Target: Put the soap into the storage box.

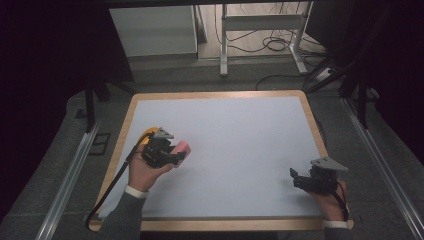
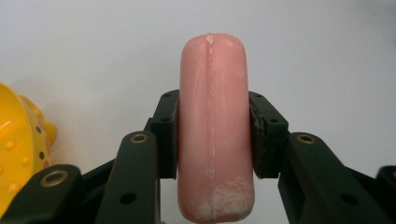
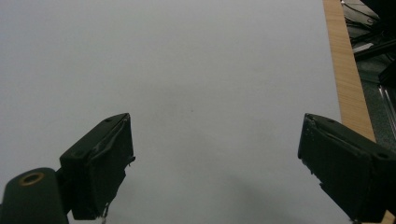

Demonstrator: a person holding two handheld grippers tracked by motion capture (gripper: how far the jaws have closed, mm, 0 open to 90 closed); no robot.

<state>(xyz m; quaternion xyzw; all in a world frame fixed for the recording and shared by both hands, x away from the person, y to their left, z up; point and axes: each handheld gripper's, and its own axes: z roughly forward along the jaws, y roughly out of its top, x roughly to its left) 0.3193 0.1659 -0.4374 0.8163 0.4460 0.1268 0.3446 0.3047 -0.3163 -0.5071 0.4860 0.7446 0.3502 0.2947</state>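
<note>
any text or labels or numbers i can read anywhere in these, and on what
There is none to read.
Pink sausage-shaped piece held in the left claw: plain, no print.
Yellow toy beside it: raised dots and dark spots, no letters.
Right claw, jaws apart over the white table top: no markings.
Grey plates on the claws, seen from the high view: no legible label.

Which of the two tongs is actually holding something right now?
The left tongs, clamped on the pink sausage-shaped toy beside a yellow toy. The right tongs stand wide open over the bare table.
</note>
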